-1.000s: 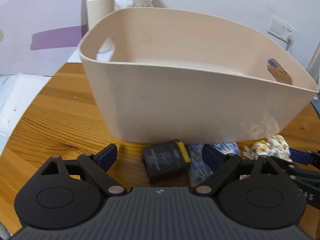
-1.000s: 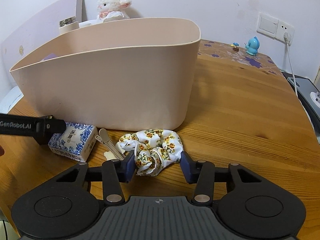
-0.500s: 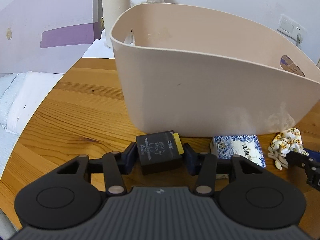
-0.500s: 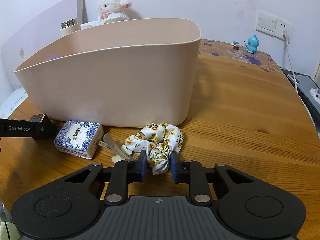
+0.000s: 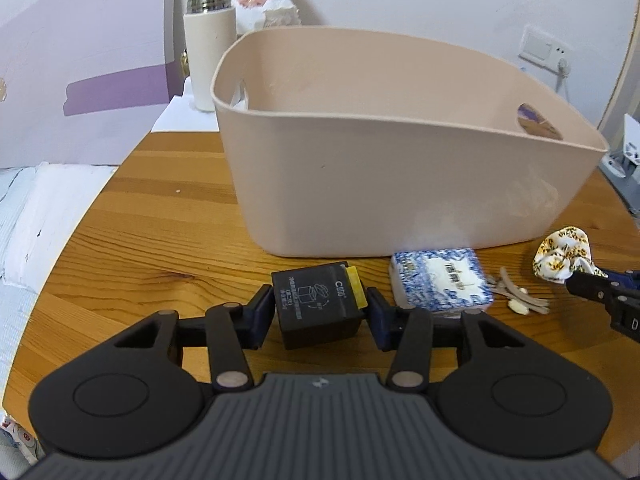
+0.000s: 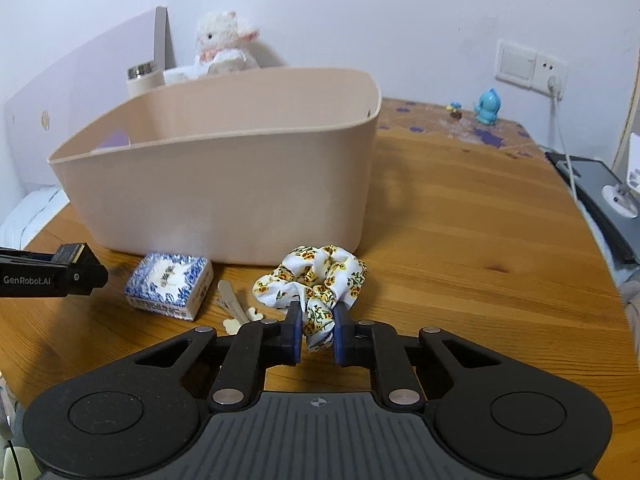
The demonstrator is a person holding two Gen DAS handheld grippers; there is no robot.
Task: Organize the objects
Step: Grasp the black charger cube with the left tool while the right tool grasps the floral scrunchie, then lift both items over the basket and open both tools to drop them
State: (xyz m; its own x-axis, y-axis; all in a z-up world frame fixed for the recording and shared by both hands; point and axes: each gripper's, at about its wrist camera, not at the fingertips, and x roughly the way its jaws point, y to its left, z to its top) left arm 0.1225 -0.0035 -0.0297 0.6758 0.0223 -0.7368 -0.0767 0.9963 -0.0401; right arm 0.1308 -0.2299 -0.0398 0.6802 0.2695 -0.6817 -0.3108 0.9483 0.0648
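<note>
Left gripper (image 5: 320, 312) clamps the small black cardboard box (image 5: 316, 308); right gripper (image 6: 317, 330) pinches the floral fabric scrunchie (image 6: 316, 276), both beside the beige plastic tub (image 6: 224, 184) on the wooden tabletop (image 6: 460, 240).

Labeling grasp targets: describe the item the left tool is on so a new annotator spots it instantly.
Find the beige tub on the wooden table. In front of its near wall sits a small black box, pinched by the left tool. Unlike the blue-and-white patterned box beside it, it is matte black with a yellow edge.

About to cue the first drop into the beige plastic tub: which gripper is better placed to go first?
Probably the left gripper: it is clamped on the rigid black box, squarely facing the beige plastic tub. The right gripper pinches only an edge of the floppy floral fabric scrunchie.
</note>
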